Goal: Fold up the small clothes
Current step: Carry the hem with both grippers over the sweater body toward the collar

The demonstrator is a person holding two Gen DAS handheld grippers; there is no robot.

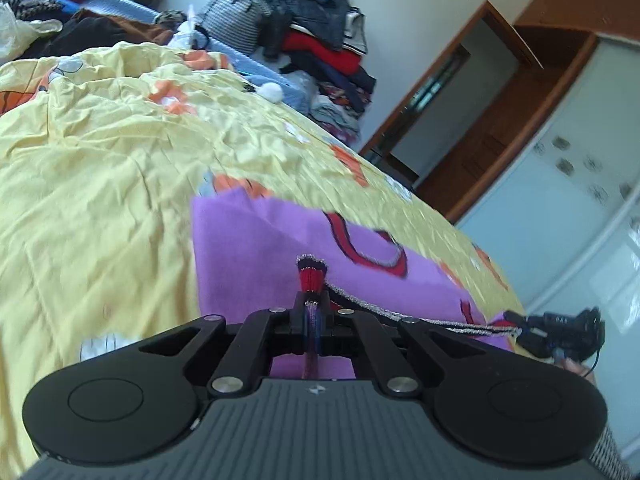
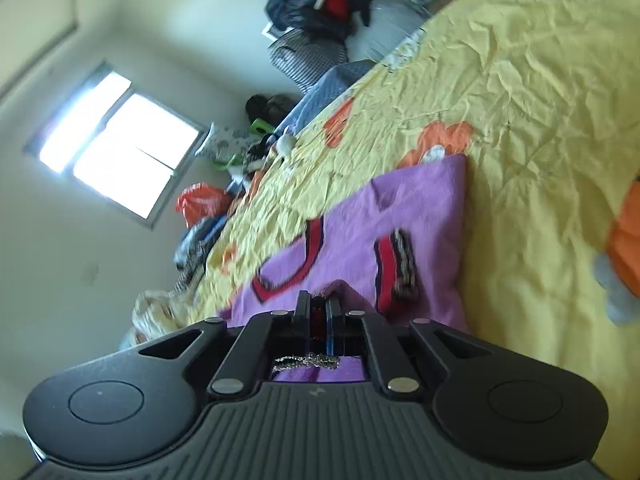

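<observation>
The small purple knit garment with red trim (image 1: 260, 264) lies on the wrinkled yellow flowered bedsheet (image 1: 100, 160); left gripper (image 1: 311, 300) clenched on its red cuff, right gripper (image 2: 320, 312) clamped on its silver-edged hem; piled dark clothes (image 1: 320, 32) behind; edges motion-blurred.

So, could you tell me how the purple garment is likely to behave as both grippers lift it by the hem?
The purple garment is probably floppy: it already creases on the yellow sheet. It looks light, a thin knit. Held by the left gripper and right gripper, its trimmed hem will likely sag between them.
</observation>
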